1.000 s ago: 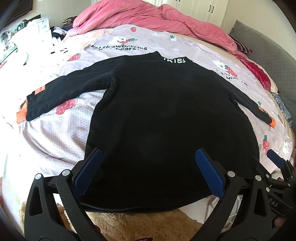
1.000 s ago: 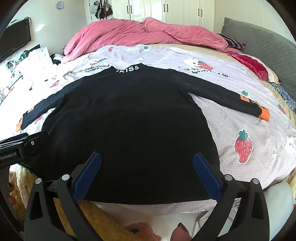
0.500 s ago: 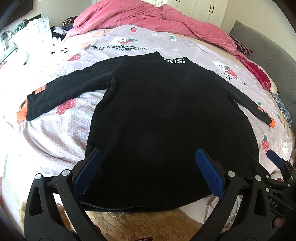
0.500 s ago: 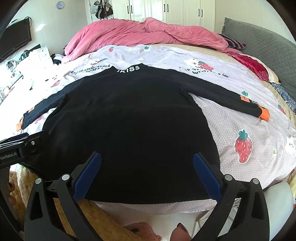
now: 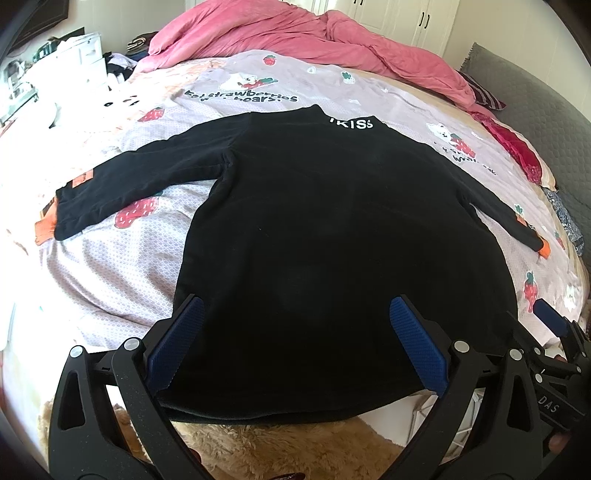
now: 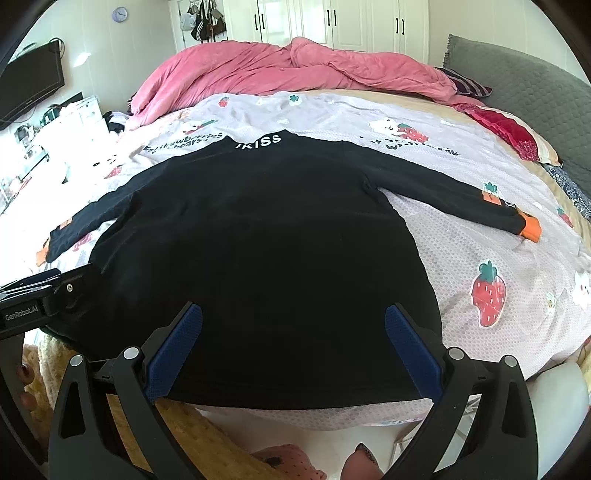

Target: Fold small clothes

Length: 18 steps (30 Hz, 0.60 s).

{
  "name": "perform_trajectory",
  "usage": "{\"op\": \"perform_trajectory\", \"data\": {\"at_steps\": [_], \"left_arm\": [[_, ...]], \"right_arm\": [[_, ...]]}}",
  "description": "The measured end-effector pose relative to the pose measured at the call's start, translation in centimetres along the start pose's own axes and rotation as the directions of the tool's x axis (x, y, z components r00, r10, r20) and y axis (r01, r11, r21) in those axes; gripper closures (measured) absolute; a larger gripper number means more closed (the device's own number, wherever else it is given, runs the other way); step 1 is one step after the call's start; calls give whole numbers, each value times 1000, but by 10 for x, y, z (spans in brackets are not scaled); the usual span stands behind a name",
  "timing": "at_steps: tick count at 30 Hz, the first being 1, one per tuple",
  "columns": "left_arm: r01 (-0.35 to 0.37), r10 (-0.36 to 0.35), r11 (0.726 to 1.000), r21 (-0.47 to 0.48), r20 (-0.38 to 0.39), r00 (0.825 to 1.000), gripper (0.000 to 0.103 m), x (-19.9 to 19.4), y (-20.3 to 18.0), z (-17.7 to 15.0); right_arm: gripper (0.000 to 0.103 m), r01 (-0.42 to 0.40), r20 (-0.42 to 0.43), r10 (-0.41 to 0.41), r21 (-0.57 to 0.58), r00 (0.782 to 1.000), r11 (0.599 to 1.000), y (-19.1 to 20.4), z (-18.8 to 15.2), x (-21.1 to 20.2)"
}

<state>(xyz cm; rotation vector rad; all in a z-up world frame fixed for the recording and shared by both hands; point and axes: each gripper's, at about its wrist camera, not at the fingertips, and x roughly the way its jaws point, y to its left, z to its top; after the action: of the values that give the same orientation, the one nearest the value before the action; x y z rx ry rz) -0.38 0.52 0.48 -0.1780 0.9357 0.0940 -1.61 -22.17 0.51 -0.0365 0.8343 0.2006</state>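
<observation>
Nothing has moved. The black shirt (image 5: 332, 240) lies flat on the bed (image 5: 110, 280). Both tongs, left (image 5: 295, 347) and right (image 6: 291, 350), hang wide apart, holding nothing.

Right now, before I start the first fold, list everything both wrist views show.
black top: 1, black with white collar lettering, spread flat on the bed, hem at the near edge, both sleeves out.
orange cuffs: 2, orange, at the sleeve ends.
bedsheet: 1, pale lilac with strawberry and bear prints, under the top.
pink duvet: 1, pink, bunched at the far end of the bed.
grey cushion: 1, grey quilted, far right.
wardrobe doors: white, back wall.
screen: 1, black, left wall.
wall clock: 1, pale blue, back wall.
left gripper: open, over the hem.
right gripper: open, over the hem.
</observation>
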Motion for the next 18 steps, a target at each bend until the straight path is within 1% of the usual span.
{"op": "perform_trajectory", "data": {"at_steps": [7,12,18], "left_arm": [[3,-3,1000,0,-4,1000,8,1,0,1],[2,-2,1000,2,-7,1000,8,3,-2,4],[13,-13,1000,-18,10,1000,8,2,-4,21]], "right_arm": [[4,1,-1,-1,2,1000,1000,0,2,2],[4,-9,-8,9,25,1000,1000,-5,5,4],[4,-25,-16,26,62,1000,998,-14,13,12]]}}
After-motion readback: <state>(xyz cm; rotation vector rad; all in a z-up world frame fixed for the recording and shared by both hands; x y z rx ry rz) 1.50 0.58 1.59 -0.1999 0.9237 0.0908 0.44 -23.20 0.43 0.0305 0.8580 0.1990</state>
